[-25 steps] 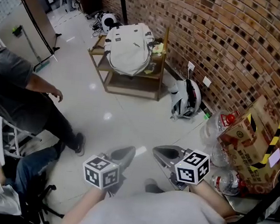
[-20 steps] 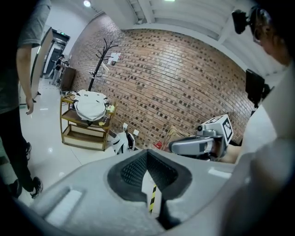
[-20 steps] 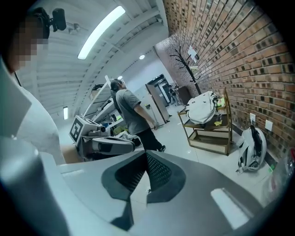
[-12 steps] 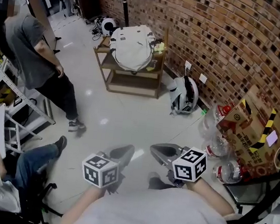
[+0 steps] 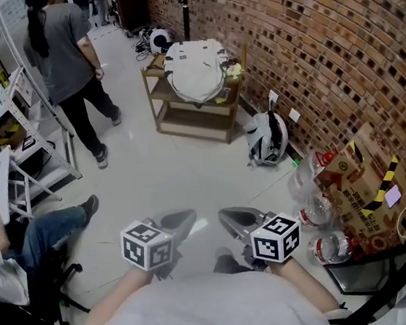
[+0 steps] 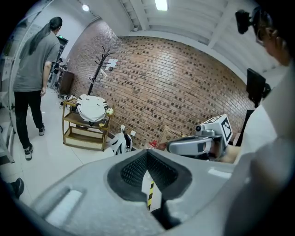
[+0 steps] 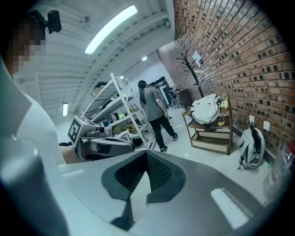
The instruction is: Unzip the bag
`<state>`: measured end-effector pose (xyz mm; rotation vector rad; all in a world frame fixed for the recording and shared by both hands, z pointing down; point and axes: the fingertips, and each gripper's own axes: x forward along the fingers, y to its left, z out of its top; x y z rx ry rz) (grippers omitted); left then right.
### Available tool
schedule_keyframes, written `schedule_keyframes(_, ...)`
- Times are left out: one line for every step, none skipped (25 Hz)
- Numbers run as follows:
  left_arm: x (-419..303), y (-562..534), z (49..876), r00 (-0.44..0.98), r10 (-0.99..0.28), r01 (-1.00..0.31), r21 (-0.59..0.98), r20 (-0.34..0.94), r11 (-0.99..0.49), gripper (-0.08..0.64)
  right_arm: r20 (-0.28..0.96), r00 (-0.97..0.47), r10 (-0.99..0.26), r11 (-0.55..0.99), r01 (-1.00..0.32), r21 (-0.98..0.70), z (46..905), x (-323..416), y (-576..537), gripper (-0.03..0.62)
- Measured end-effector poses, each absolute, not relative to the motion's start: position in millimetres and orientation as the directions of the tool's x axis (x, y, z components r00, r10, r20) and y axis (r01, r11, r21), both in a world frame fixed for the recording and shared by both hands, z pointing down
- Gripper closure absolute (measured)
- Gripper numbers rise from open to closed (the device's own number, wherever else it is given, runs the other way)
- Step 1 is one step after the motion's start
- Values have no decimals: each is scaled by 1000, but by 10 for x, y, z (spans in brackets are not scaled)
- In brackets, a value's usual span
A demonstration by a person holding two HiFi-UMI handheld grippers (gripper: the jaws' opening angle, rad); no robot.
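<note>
Two grippers, low, close to holder's body, side by side.
Left gripper (image 5: 184, 220): jaws pressed together, nothing between.
Right gripper (image 5: 230, 219): jaws pressed together too, empty.
Two bags. White bag (image 5: 196, 66) on top of wooden shelf (image 5: 192, 130) by brick wall (image 5: 331, 56), far from both grippers. Small bag (image 5: 267, 140) on floor, against wall.
Two other people: standing person (image 5: 60, 40), sitting person (image 5: 41, 242).

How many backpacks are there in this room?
2. A white backpack lies on the wooden rack; a smaller backpack sits on the floor by the brick wall. Others may be hidden.
</note>
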<state>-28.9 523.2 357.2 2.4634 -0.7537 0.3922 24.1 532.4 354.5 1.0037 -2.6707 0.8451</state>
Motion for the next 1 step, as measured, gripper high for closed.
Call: schedule_keyframes(-292, 5235, 3566, 803, -431, -584, 402, 412, -705, 559, 339, -759, -555, 613, -650, -450, 3541, 237, 5327, 591)
